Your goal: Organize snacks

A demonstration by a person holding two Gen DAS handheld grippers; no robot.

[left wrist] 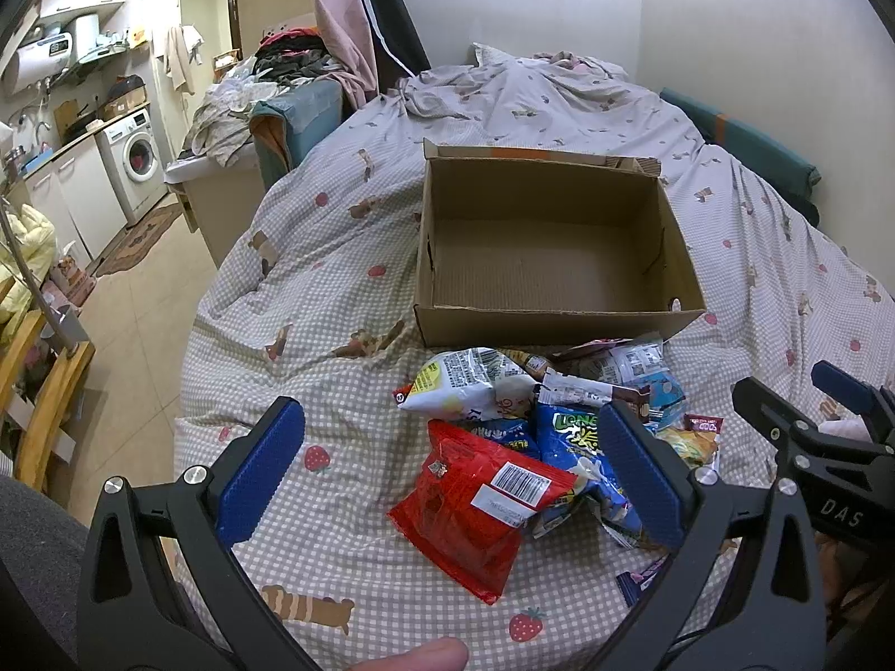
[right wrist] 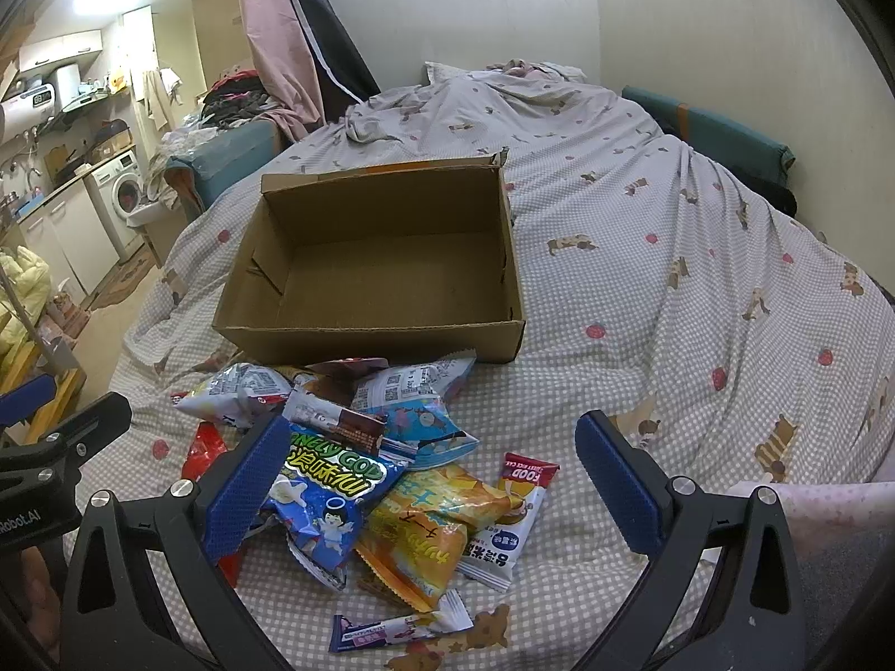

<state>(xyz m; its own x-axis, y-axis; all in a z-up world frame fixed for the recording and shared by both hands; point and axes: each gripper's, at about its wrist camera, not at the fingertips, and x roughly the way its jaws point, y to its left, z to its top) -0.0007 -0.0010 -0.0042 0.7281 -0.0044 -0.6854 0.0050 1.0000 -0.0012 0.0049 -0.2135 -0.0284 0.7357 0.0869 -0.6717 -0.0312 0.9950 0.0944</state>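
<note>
On the left, the left hand-held gripper (left wrist: pixel 450 472) is held low over the bed (left wrist: pixel 335 257) with its blue pads spread wide and nothing between them; it is judged to be poised over the red packet (left wrist: pixel 475 509), which lies nearest that side of the heap. The snacks (right wrist: pixel 358 464) are piled loosely on the checked bedcover, just in front of the cardboard box (right wrist: pixel 380 257), touching or nearly touching its near wall, presumably so that each can be lifted a short way into it. The box is set open-topped and is seen to hold nothing yet, so the sorting is judged not to have begun. Further right, the blue packet (right wrist: pixel 319 497) and the orange packet (right wrist: pixel 436 525) are overlapped. On the right, the right hand-held gripper (right wrist: pixel 433 489) is likewise kept fully open and unladen above them, ready for a pick.
</note>
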